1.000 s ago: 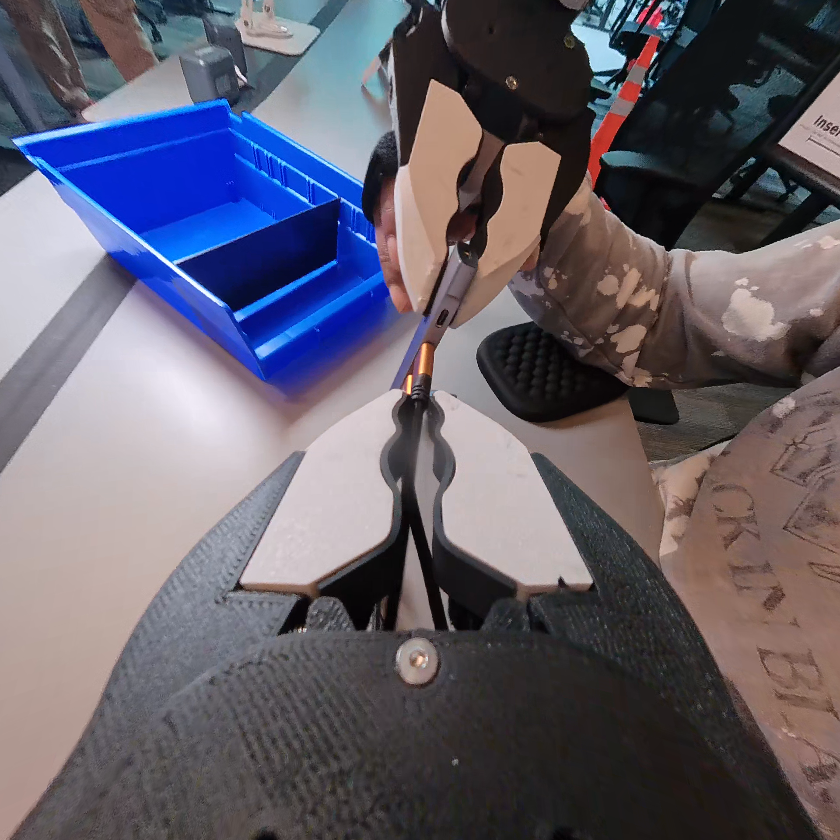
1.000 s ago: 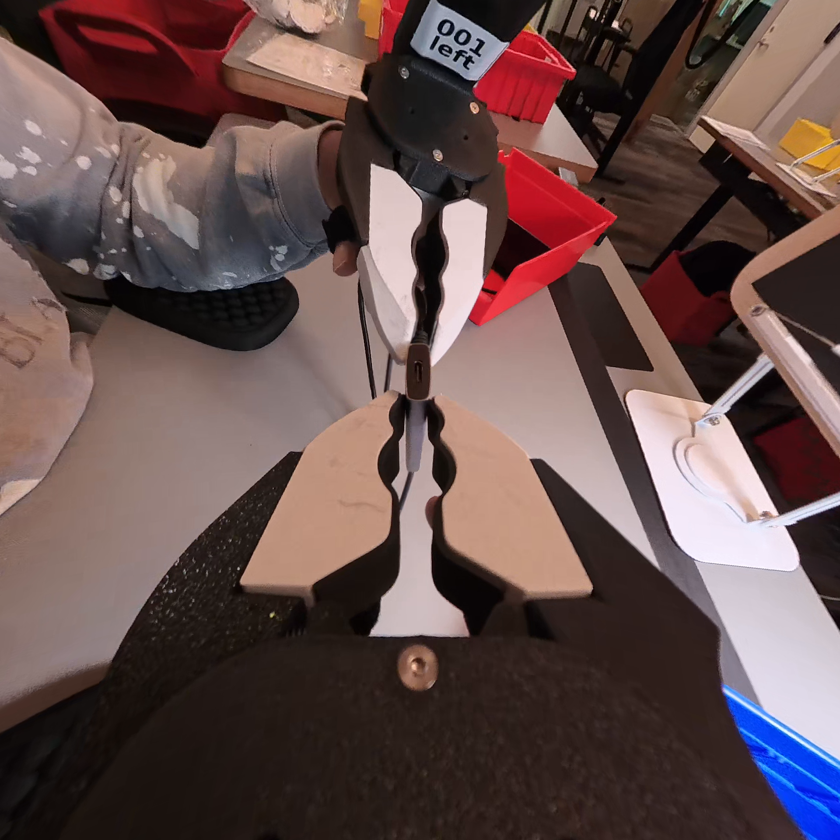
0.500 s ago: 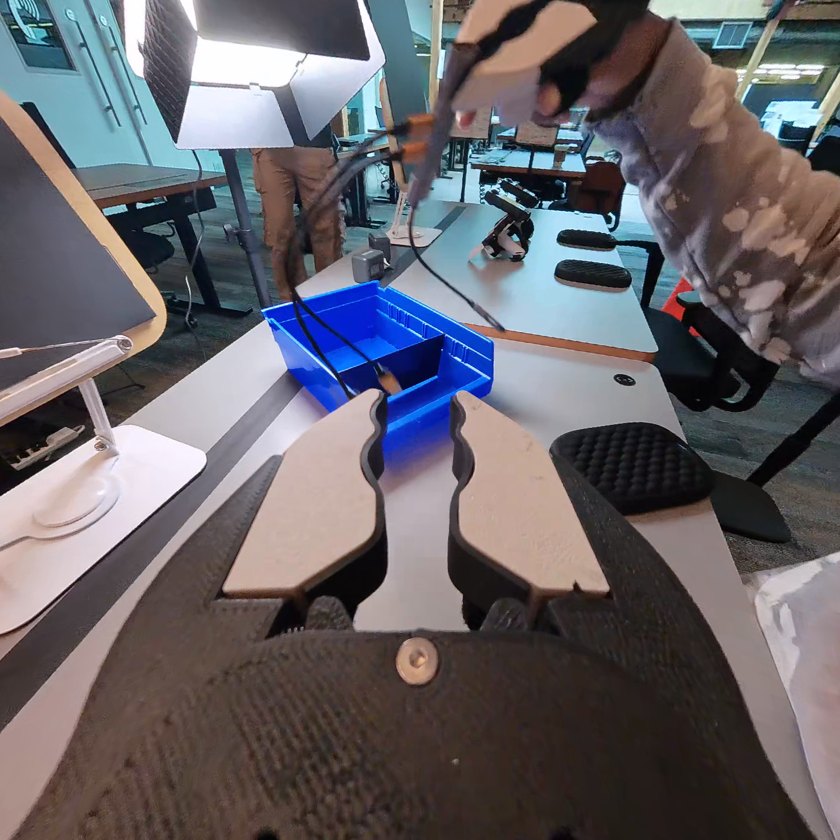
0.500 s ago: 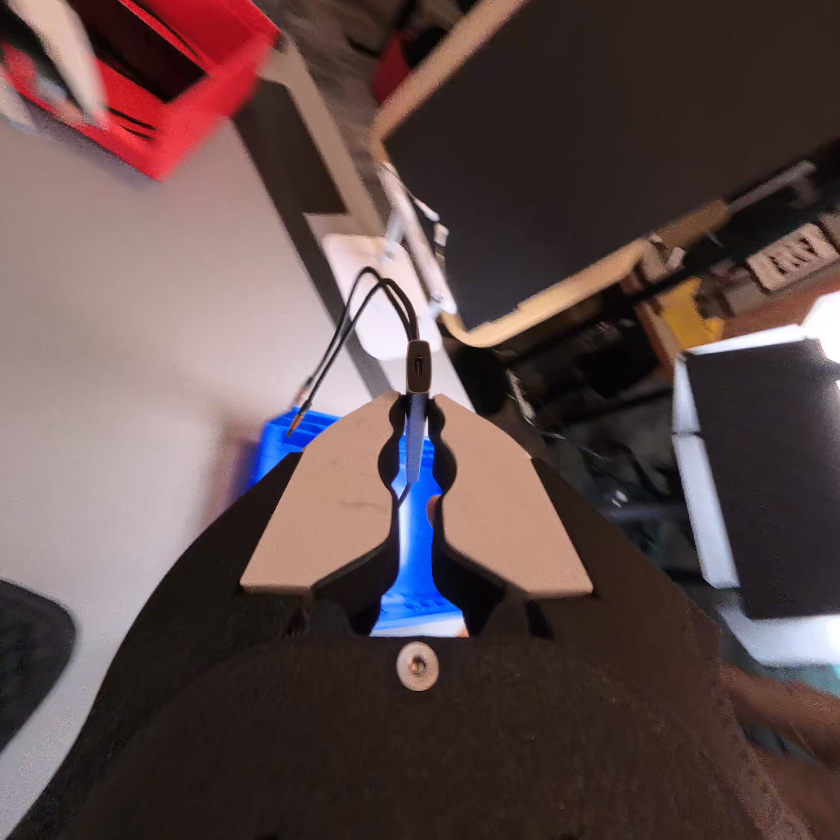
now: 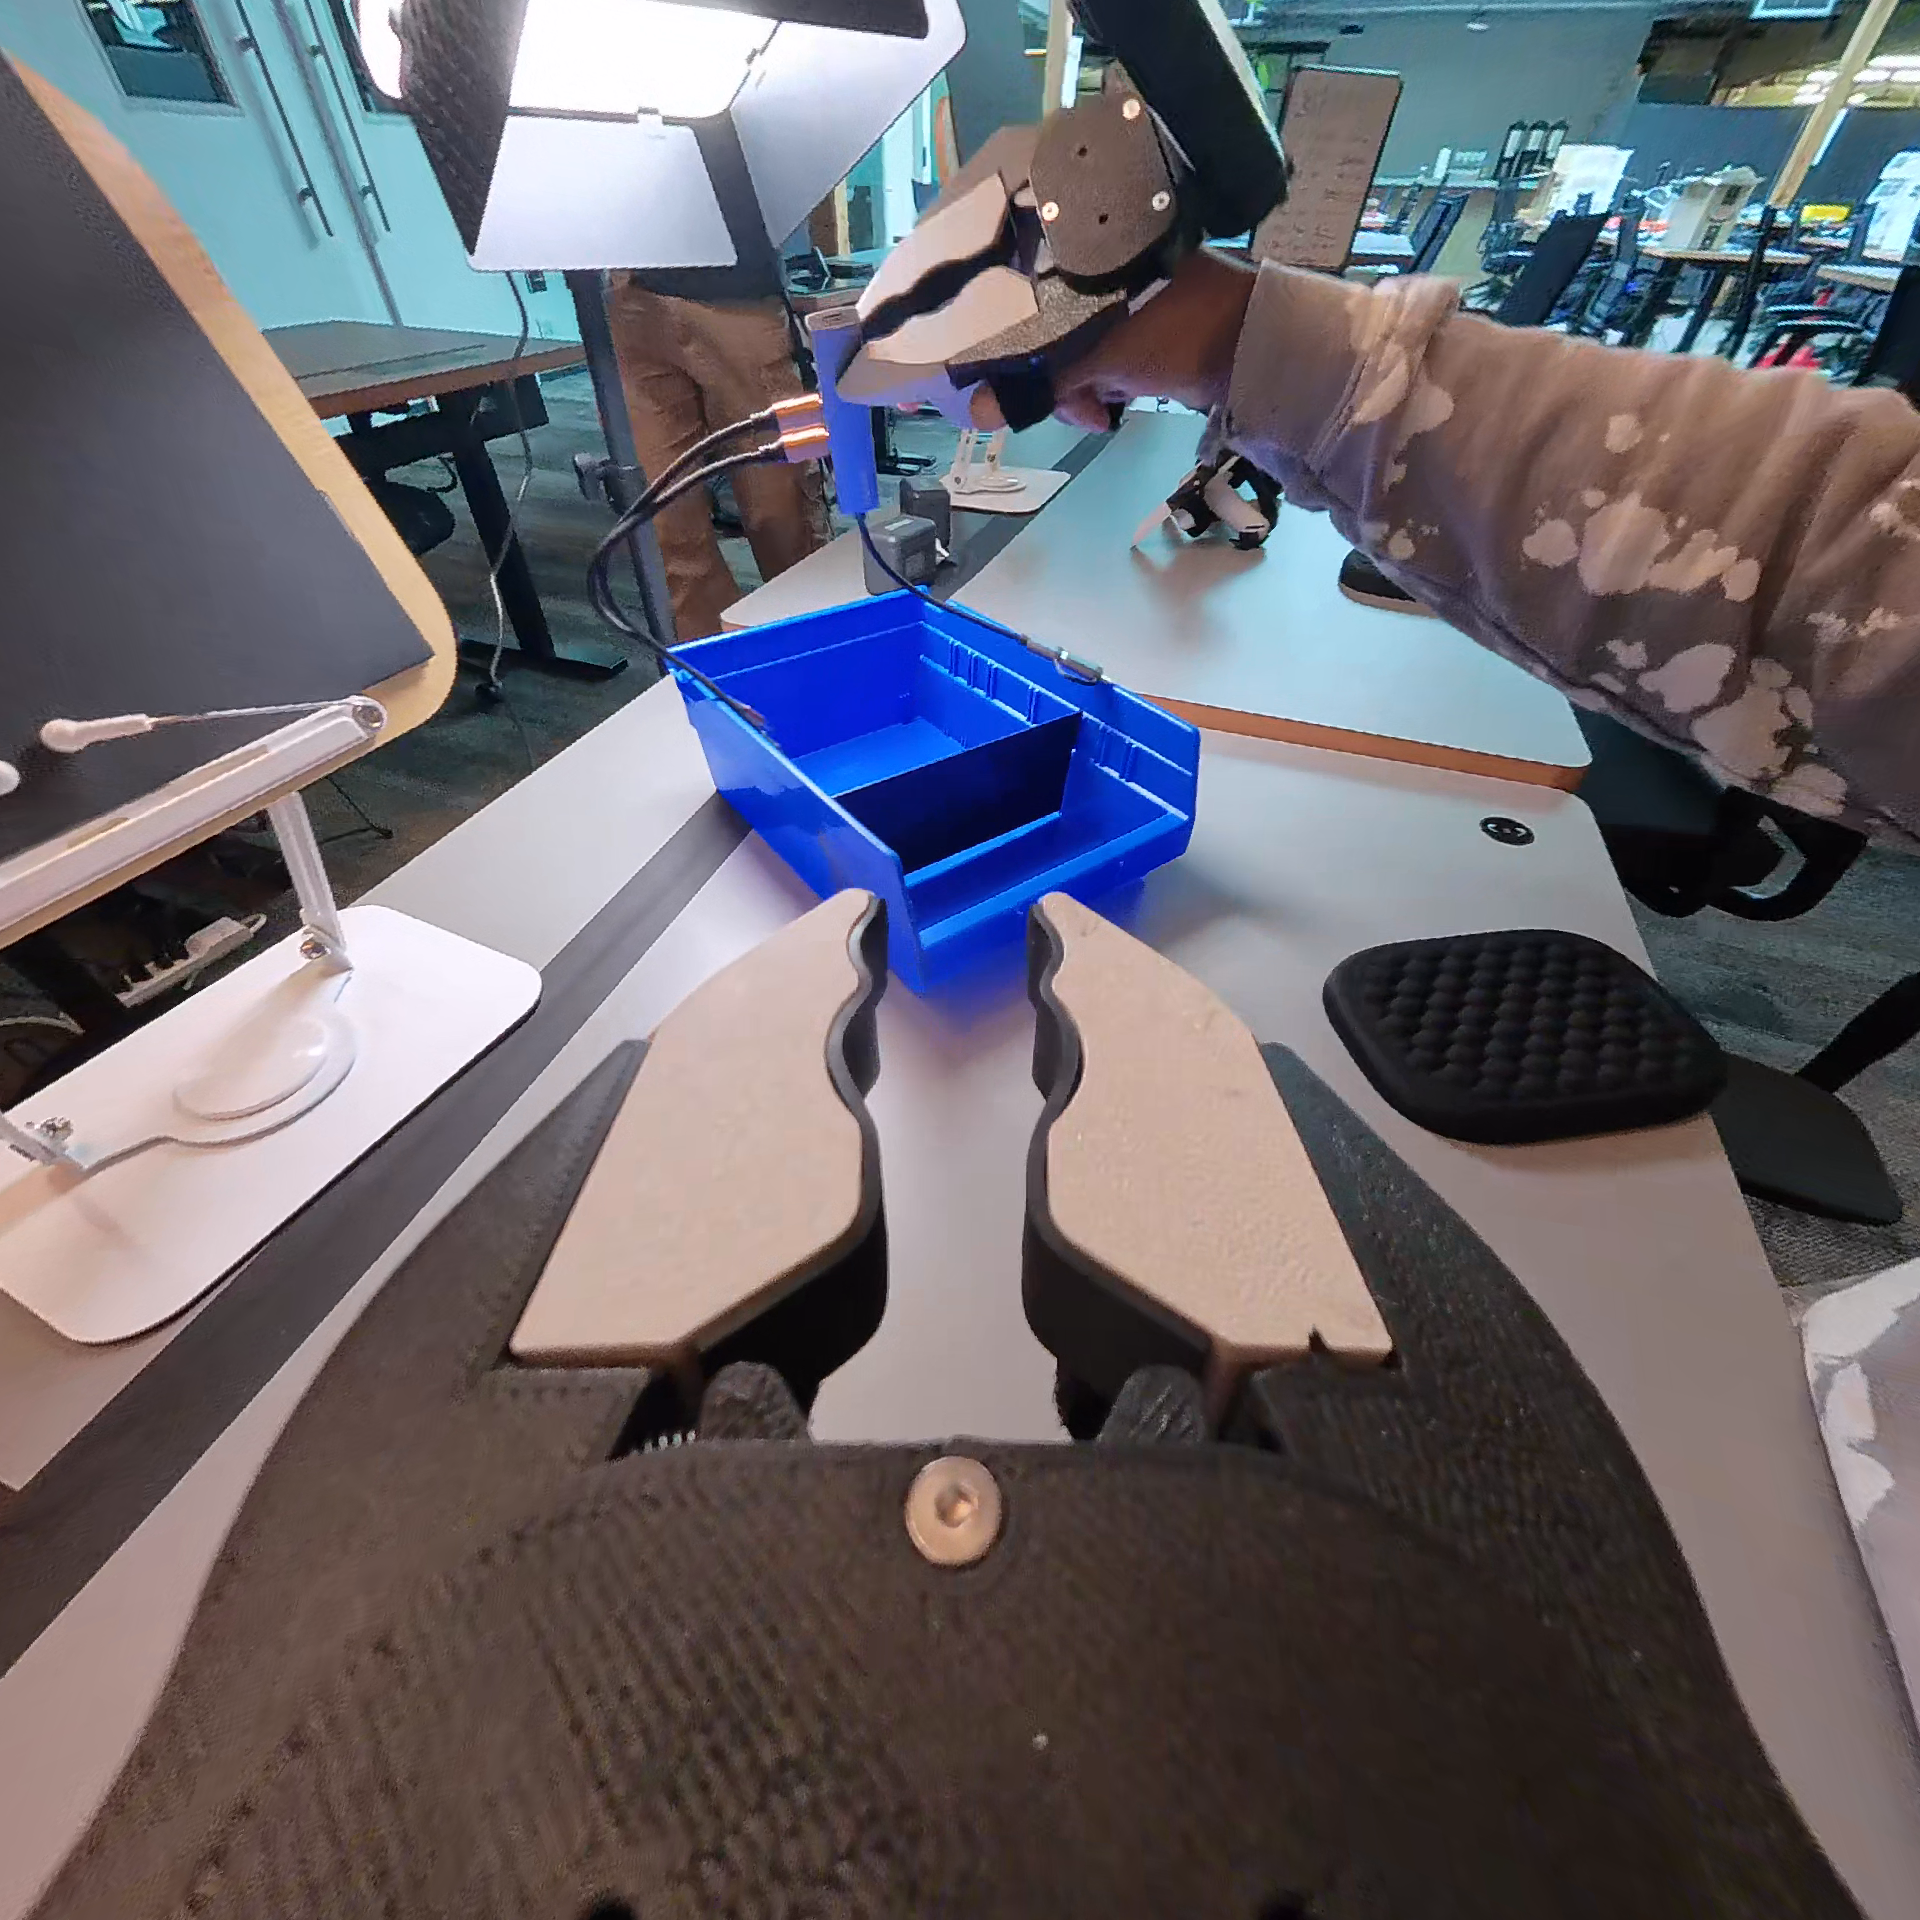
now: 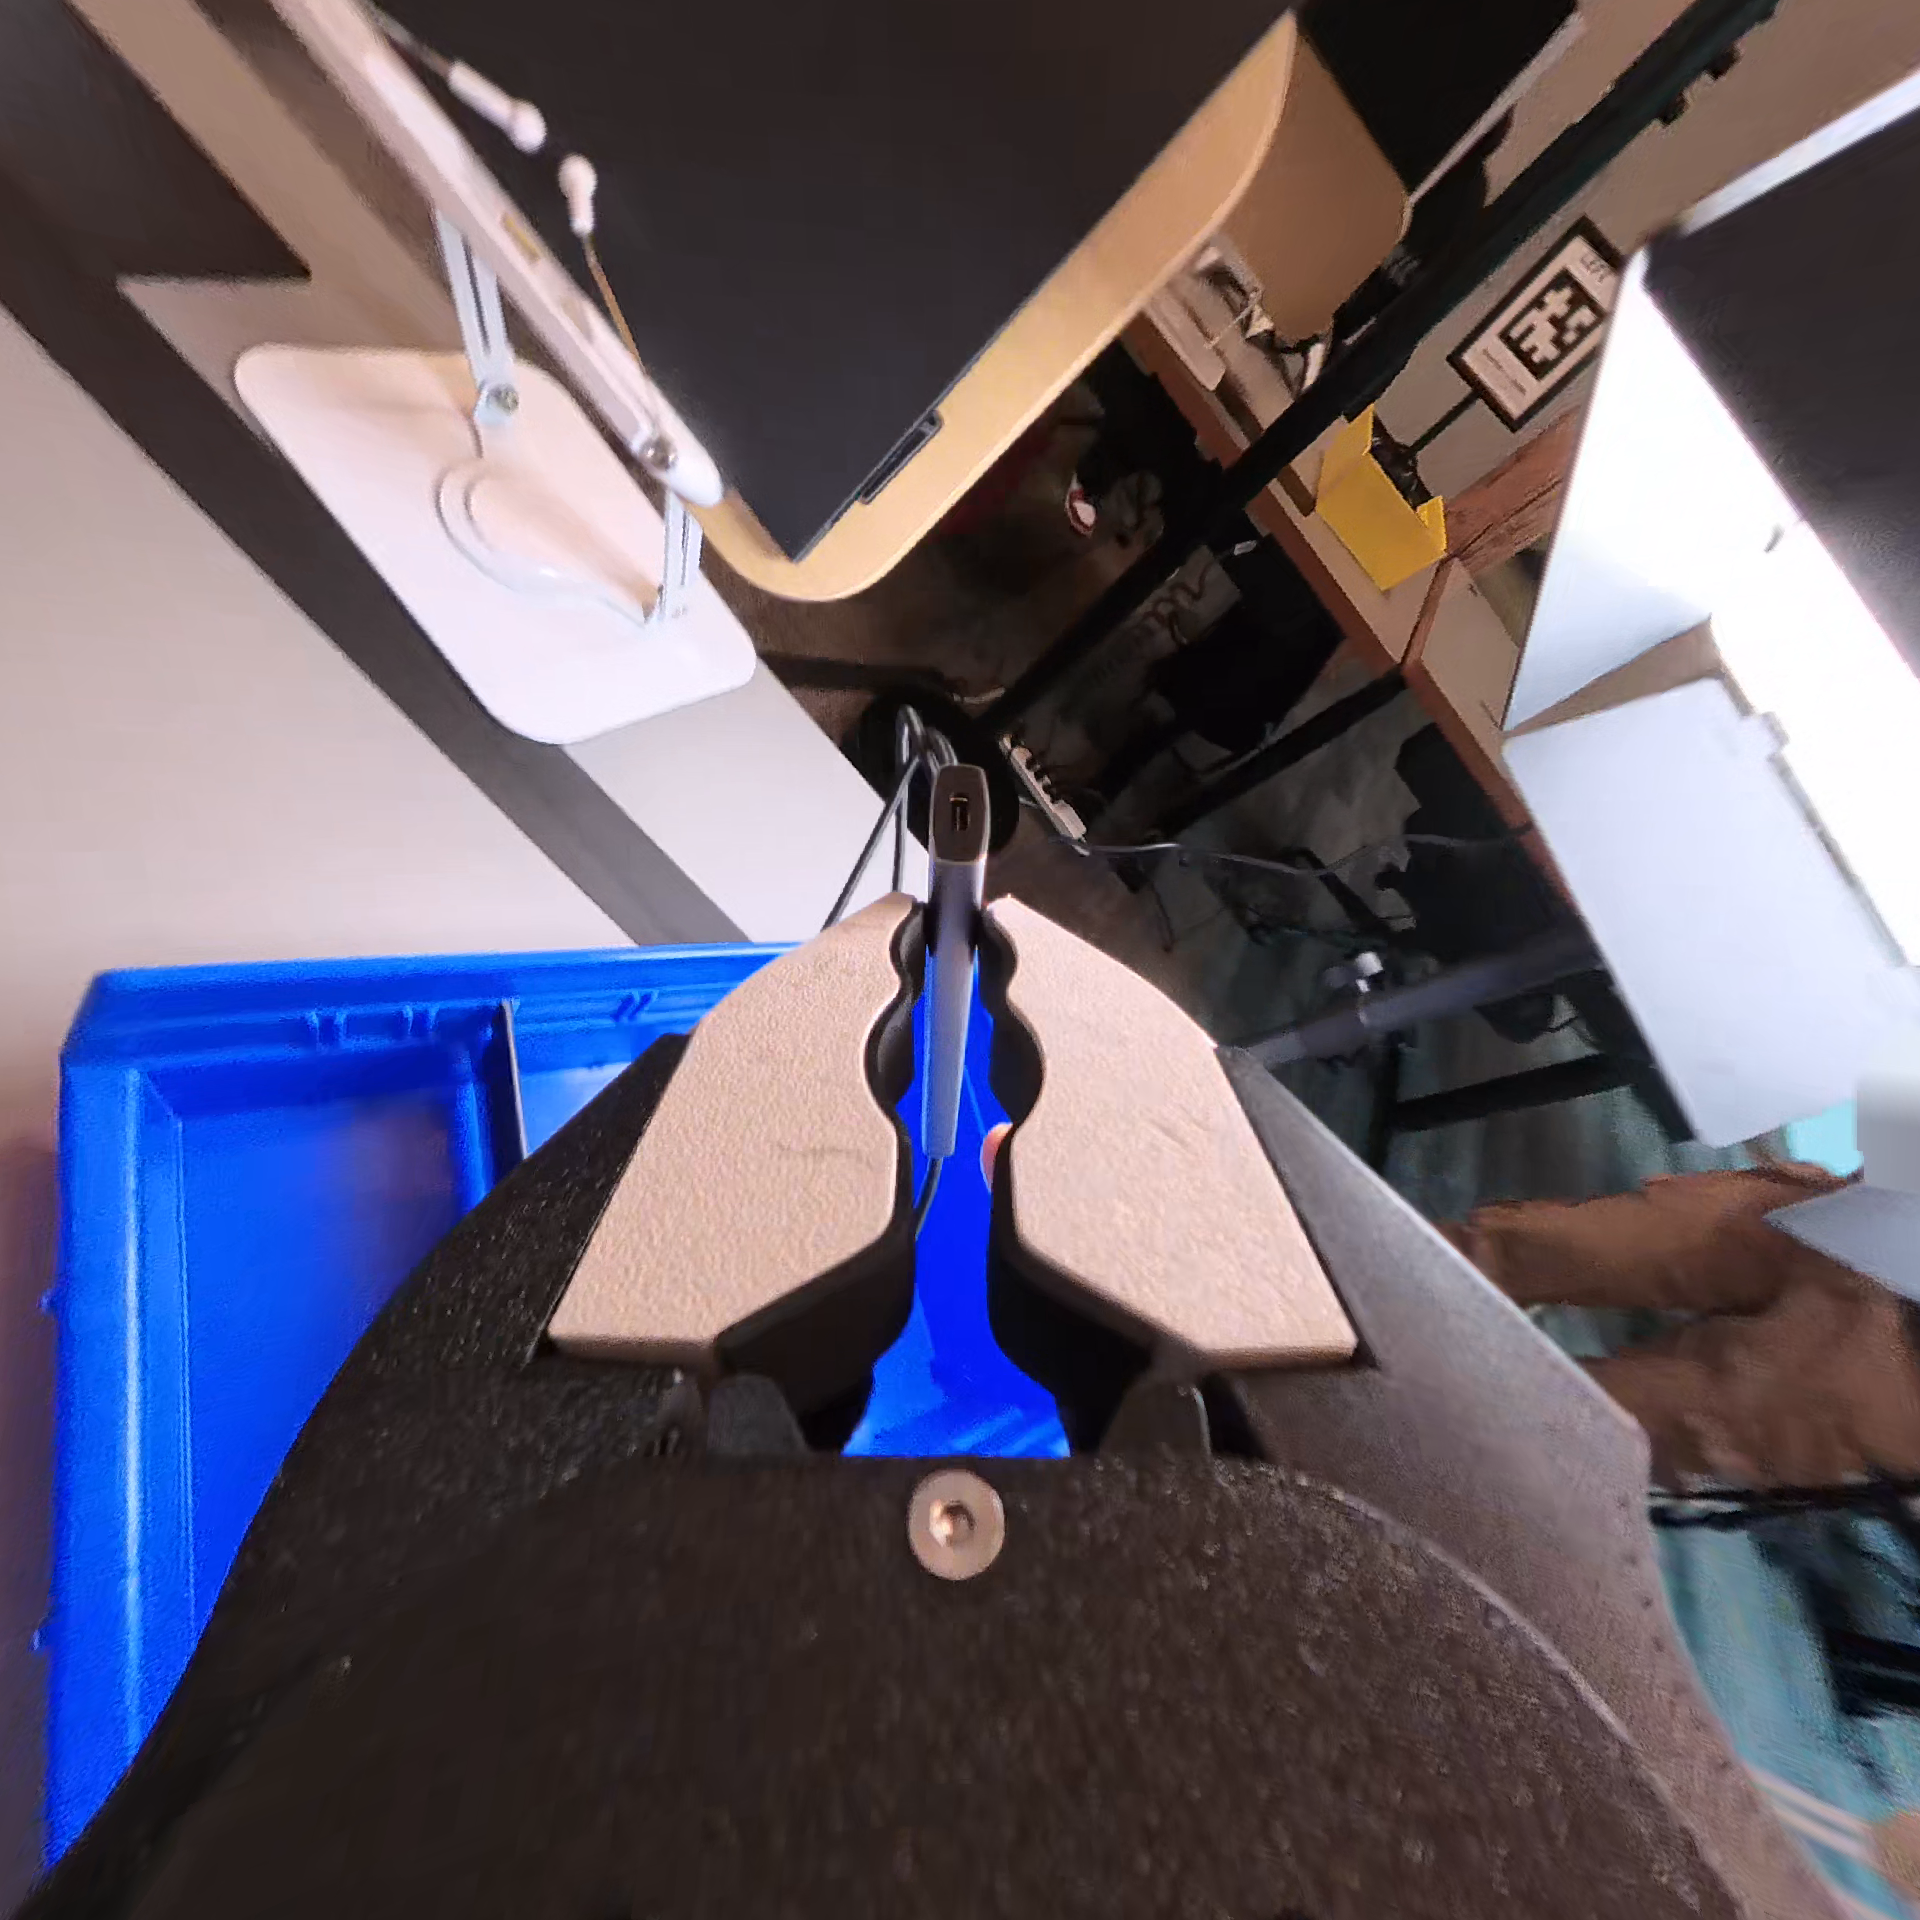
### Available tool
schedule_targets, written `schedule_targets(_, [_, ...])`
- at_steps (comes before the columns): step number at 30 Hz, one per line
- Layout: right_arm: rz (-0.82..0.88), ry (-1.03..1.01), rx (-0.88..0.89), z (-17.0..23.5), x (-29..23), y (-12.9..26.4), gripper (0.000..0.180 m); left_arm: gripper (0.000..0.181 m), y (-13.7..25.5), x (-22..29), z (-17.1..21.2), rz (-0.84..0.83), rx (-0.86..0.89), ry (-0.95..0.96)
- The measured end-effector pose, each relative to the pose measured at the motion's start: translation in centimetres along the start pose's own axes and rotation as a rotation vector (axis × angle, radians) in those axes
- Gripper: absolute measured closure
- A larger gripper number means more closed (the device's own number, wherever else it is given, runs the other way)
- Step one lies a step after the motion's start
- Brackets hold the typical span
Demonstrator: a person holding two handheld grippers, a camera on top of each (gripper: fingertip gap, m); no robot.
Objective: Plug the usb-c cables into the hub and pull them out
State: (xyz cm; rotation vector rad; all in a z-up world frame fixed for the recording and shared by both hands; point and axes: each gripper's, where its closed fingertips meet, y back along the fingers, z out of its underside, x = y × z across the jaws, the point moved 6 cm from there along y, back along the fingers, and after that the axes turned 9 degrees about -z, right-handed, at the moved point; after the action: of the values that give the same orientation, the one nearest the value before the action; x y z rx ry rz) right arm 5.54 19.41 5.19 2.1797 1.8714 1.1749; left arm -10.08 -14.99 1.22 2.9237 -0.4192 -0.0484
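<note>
My right gripper (image 6: 951, 909) is shut on the slim grey hub (image 6: 954, 935), held edge-on above the blue bin (image 6: 260, 1143). In the left wrist view the right gripper (image 5: 862, 353) holds the hub (image 5: 847, 416) upright over the bin (image 5: 810, 790). Two black cables with orange plugs (image 5: 790, 426) sit in the hub's side and loop down to the bin's far rim. The hub's own lead (image 5: 977, 623) hangs over the bin. My left gripper (image 5: 956, 914) is open and empty, low over the grey table (image 5: 1351, 862) just in front of the bin.
A white stand base (image 5: 260, 1091) carrying a dark board (image 5: 156, 468) sits at the left. A black padded rest (image 5: 1517, 1049) lies at the right. Another gripper (image 5: 1216, 499) lies on the far desk. A person in brown trousers (image 5: 707, 416) stands by a light panel behind. One gripper's finger ends stand about 35 centimeters off the other's.
My left gripper let go of the cable plug, opened and drew back low over the table. My right gripper carried the hub with its cables up and over the blue bin.
</note>
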Motion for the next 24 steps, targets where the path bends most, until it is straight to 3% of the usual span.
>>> schedule_targets(7, [-0.062, -0.261, 0.020, 6.8, 0.1, -2.7, 0.170, 0.156, -0.5, -1.3, 1.0, -0.004, -0.018, 0.048])
schedule_targets(12, [-0.124, -0.260, -0.236, 12.6, -1.3, -4.5, 0.170, 0.156, -0.6, -1.7, 1.5, -0.029, -0.040, 0.042])
schedule_targets(15, [-0.158, -0.150, -0.431, 15.2, -2.1, -4.5, 0.169, 0.156, -0.7, -1.9, 1.7, -0.029, -0.044, 0.055])
schedule_targets(19, [-0.262, -0.141, -0.488, 14.7, -2.7, -2.9, 0.149, 0.156, -0.9, -2.1, 2.1, -0.036, -0.061, 0.054])
schedule_targets(24, [-0.254, -0.170, -0.316, 10.2, -1.6, 0.8, 0.142, 0.155, -1.0, -2.4, 2.4, -0.045, -0.072, 0.057])
